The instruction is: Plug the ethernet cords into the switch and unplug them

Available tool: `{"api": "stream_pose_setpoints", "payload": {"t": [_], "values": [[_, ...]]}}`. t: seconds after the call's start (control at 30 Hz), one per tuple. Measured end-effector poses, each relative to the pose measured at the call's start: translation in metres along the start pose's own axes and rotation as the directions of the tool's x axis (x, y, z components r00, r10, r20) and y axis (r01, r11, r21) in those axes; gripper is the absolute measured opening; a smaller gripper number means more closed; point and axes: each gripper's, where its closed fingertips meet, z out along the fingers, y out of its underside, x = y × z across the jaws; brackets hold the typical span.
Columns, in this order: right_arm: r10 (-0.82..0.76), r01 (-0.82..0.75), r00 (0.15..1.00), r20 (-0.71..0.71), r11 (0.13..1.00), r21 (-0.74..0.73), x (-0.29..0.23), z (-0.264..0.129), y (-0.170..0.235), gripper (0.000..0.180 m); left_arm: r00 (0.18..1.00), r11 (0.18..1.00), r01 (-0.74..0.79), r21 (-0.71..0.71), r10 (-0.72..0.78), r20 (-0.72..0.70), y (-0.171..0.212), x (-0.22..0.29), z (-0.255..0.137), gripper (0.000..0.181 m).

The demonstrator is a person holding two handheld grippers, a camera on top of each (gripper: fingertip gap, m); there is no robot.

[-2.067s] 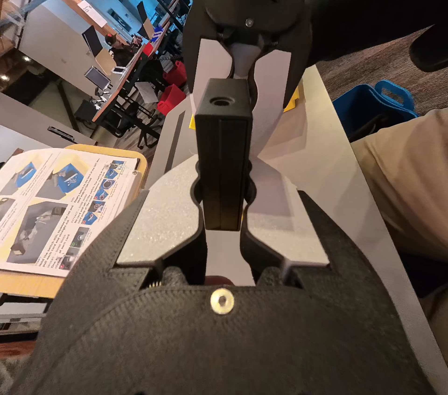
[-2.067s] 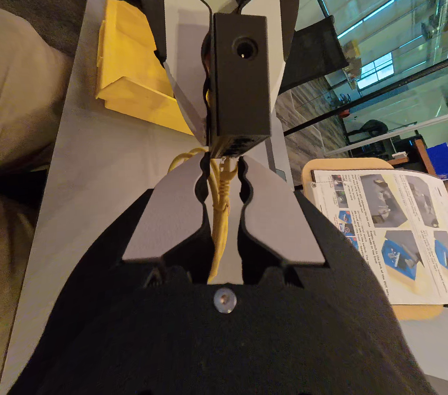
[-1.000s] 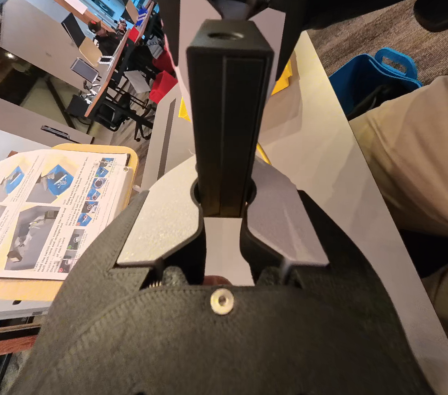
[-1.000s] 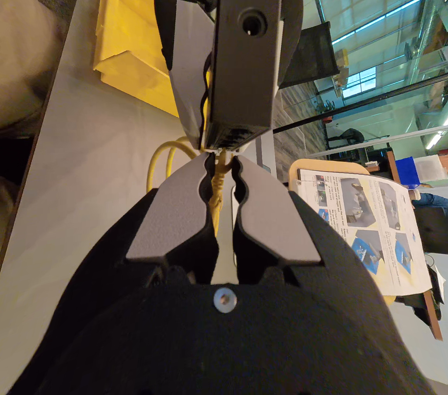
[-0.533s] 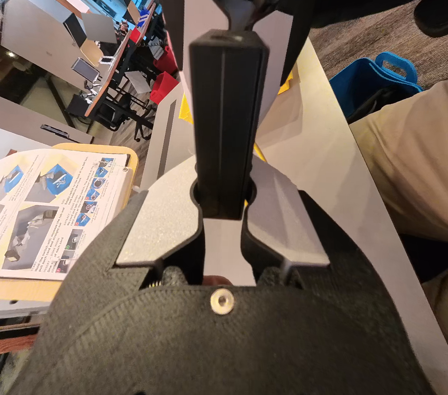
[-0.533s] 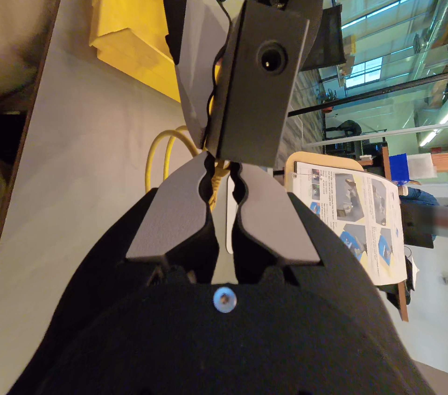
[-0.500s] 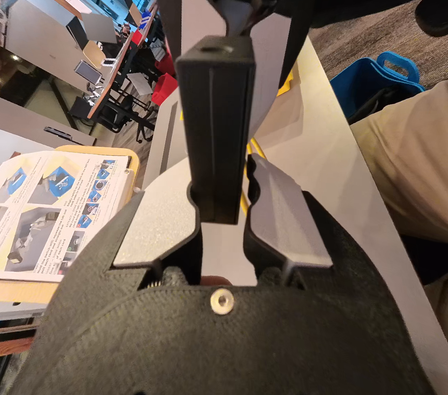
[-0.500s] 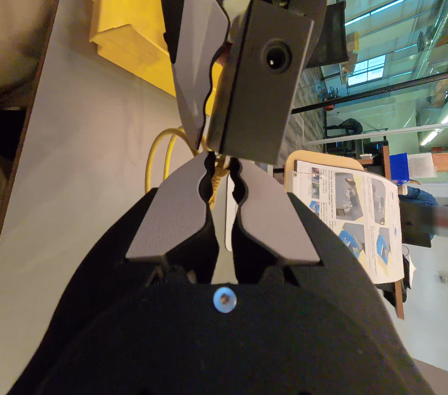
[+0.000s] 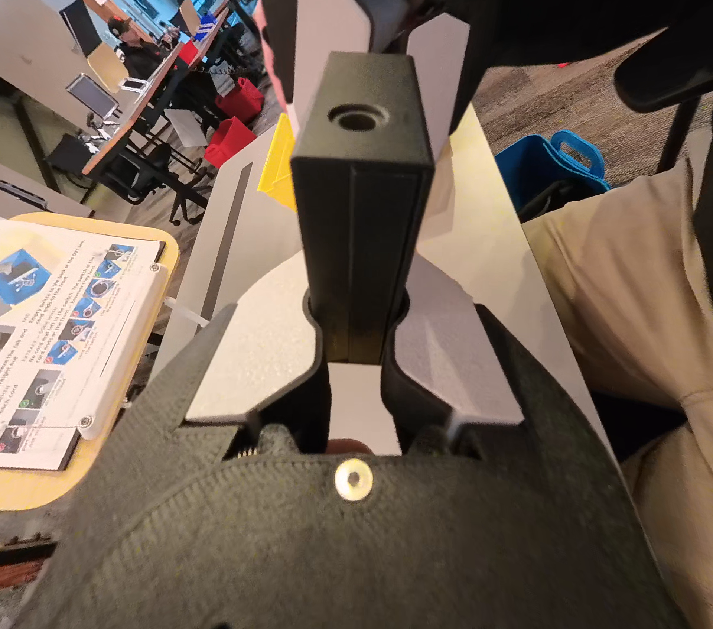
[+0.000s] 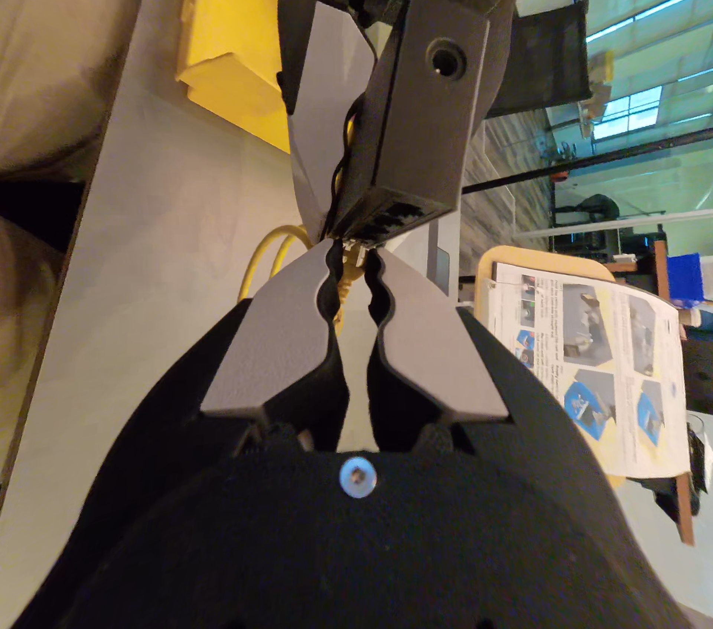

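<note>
My left gripper (image 9: 357,298) is shut on the near end of a black switch (image 9: 359,224) and holds it upright above the white table (image 9: 482,224). In the right wrist view the switch (image 10: 416,101) hangs tilted, its port face (image 10: 389,218) turned down towards me. My right gripper (image 10: 352,249) is shut on the plug (image 10: 353,263) of a yellow ethernet cord (image 10: 270,251). The clear plug tip meets the port face; how deep it sits is hidden. The cord loops down to the table. The right gripper's grey fingers (image 9: 328,43) show behind the switch in the left wrist view.
A yellow bin (image 10: 227,31) lies on the table behind the switch. A printed instruction sheet (image 9: 58,321) on a clipboard rests on a round wooden side table. A blue tote (image 9: 551,166) stands on the carpet. A person's beige-clad leg (image 9: 617,282) borders the table. My two grippers' fingertips are within a few centimetres of each other.
The switch has swung back to the middle of my left jaws and tilted, so its port face shows more to the right wrist view. The right gripper keeps the plug at the ports.
</note>
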Motion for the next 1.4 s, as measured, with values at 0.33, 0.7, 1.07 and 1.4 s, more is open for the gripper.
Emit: {"api": "stream_pose_setpoints", "payload": {"t": [0.33,0.7,1.07,1.4], "values": [[0.197,-0.229,0.968,0.158,0.947,0.223,-0.003,-0.004,-0.003,0.012,0.996,0.994,0.084,0.063,-0.081,-0.049,-0.007,0.003,0.002,0.03],[0.211,-0.256,0.961,0.178,0.922,0.29,0.002,-0.007,-0.007,0.013,0.995,0.993,0.097,0.075,-0.094,-0.039,-0.006,-0.001,-0.001,0.029],[0.185,-0.238,0.958,0.219,0.939,0.248,-0.003,0.001,-0.001,0.013,0.995,0.993,0.092,0.074,-0.089,-0.043,-0.005,0.0,-0.001,0.029],[0.196,-0.253,0.953,0.23,0.934,0.254,-0.003,0.005,0.001,0.012,0.992,0.989,0.122,0.086,-0.117,-0.052,-0.003,-0.001,0.0,0.029]]}}
